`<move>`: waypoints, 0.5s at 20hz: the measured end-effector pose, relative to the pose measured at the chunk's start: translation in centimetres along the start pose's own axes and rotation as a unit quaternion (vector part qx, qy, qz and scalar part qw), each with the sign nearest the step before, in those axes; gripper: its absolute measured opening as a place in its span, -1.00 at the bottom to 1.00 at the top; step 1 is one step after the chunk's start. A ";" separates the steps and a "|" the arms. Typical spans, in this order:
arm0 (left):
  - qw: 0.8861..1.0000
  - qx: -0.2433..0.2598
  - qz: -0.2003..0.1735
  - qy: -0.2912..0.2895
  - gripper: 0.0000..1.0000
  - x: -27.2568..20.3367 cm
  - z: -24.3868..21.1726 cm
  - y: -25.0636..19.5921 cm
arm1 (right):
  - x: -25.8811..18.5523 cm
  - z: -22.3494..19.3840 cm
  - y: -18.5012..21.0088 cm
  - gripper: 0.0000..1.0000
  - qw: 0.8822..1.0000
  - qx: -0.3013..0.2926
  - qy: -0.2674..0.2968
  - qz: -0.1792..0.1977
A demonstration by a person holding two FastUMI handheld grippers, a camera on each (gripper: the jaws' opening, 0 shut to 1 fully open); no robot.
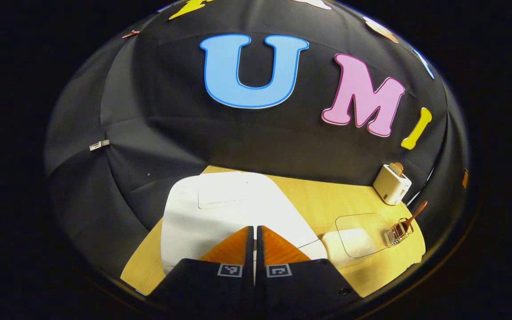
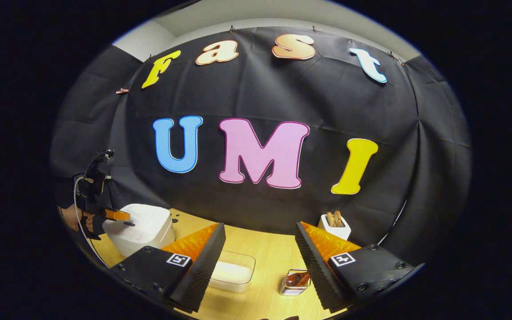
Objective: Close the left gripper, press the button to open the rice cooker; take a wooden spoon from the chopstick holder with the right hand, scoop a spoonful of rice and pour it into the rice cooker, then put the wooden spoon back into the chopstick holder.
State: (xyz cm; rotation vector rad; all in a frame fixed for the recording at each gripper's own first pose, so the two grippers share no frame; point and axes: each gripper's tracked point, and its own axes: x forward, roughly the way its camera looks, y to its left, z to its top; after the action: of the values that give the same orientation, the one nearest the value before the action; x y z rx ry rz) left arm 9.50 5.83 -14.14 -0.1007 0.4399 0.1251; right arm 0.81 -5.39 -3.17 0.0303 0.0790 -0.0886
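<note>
Left gripper [image 1: 255, 229] has its two fingers brought together, with only a thin slit between them and nothing held. Its tips sit just over the front of the white rice cooker [image 1: 220, 209], whose lid is down; whether the tips touch the lid cannot be told. In the right gripper view the same tool, held in a person's hand [image 2: 74, 218], reaches over the top of the rice cooker from the left.

Right gripper [image 2: 260, 235] has its fingers spread wide apart and empty, hanging above the wooden table [image 2: 274, 253]. Below and between its fingers stands the chopstick holder [image 2: 294, 284], a small wire basket, with the wooden spoon [image 2: 295, 278] resting in it. A clear container of rice [image 2: 233, 272] sits just left of the holder, between it and the rice cooker. A white toaster [image 2: 335, 224] stands at the back against the booth wall.
</note>
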 end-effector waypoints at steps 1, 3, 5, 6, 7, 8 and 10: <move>1.000 0.003 0.002 0.006 -0.89 0.3 -0.3 0.2 | -0.1 -0.2 -0.1 0.94 1.000 0.001 0.002 -0.003; 1.000 0.001 0.004 0.016 -0.90 0.8 -1.1 0.5 | -0.2 -0.3 -0.4 0.94 1.000 0.004 0.004 -0.008; 1.000 -0.007 0.003 0.020 -0.90 1.1 -1.6 0.6 | -0.3 -0.3 -0.6 0.94 1.000 0.004 0.005 -0.011; 1.000 -0.008 0.003 0.017 -0.90 1.3 -1.4 0.6 | -0.3 -0.3 -0.6 0.94 1.000 0.003 0.006 -0.011; 1.000 -0.005 0.003 0.019 -0.90 1.5 -1.4 0.7 | -0.3 -0.3 -0.6 0.94 1.000 0.001 0.006 -0.011; 1.000 -0.001 0.006 0.029 -0.89 1.6 -2.0 0.8 | -0.3 -0.4 -0.6 0.94 1.000 0.000 0.007 -0.012; 0.999 0.005 0.012 0.049 -0.89 2.0 -2.8 0.9 | -0.2 -0.3 -0.5 0.94 1.000 0.002 0.007 -0.011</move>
State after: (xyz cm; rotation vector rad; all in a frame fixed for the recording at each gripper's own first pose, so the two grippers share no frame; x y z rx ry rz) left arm 10.02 6.56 -17.61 -0.0917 0.5388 0.1428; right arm 0.56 -5.90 -3.50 0.0342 0.0927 -0.1112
